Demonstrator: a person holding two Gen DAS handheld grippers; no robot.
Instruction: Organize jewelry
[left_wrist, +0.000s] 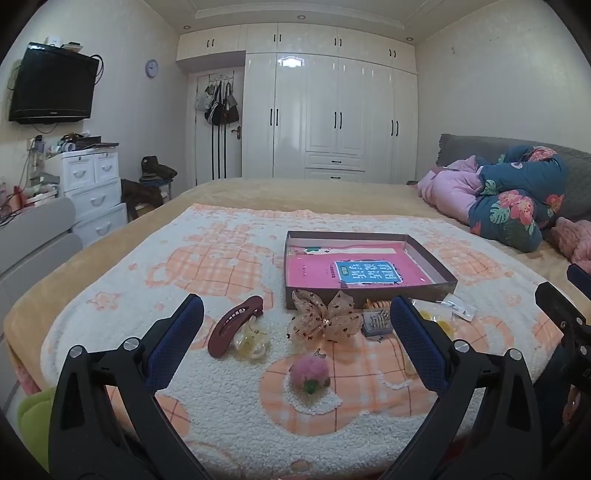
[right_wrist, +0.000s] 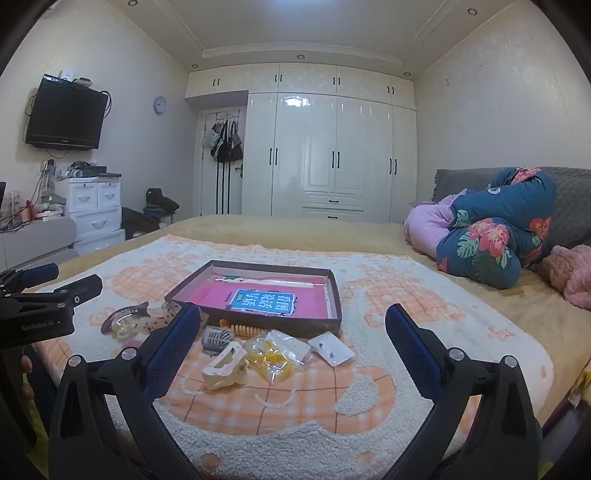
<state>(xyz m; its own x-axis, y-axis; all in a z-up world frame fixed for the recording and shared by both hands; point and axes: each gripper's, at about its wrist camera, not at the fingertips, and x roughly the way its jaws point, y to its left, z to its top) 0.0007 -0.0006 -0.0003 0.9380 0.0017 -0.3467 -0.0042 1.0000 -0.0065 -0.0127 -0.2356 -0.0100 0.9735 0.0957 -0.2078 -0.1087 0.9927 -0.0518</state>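
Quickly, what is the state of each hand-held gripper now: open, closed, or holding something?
Left hand-held gripper: open, holding nothing.
Right hand-held gripper: open, holding nothing.

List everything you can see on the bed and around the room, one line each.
box: one, brown, pink liner, mid-blanket
dark red hair clip: one, left of bow
yellowish clear claw clip: one, beside the red clip
sheer bow: one, peach, dotted, before the box
pink pompom: one, nearest the camera
white claw clip: one, right cluster
yellow pieces in clear bag: one bag
small clear packet: one, before the box
blanket: one, white and orange
quilt: one, blue floral, far right
wardrobe: white, far wall
television: one, black, left wall
left gripper: open
right gripper: open
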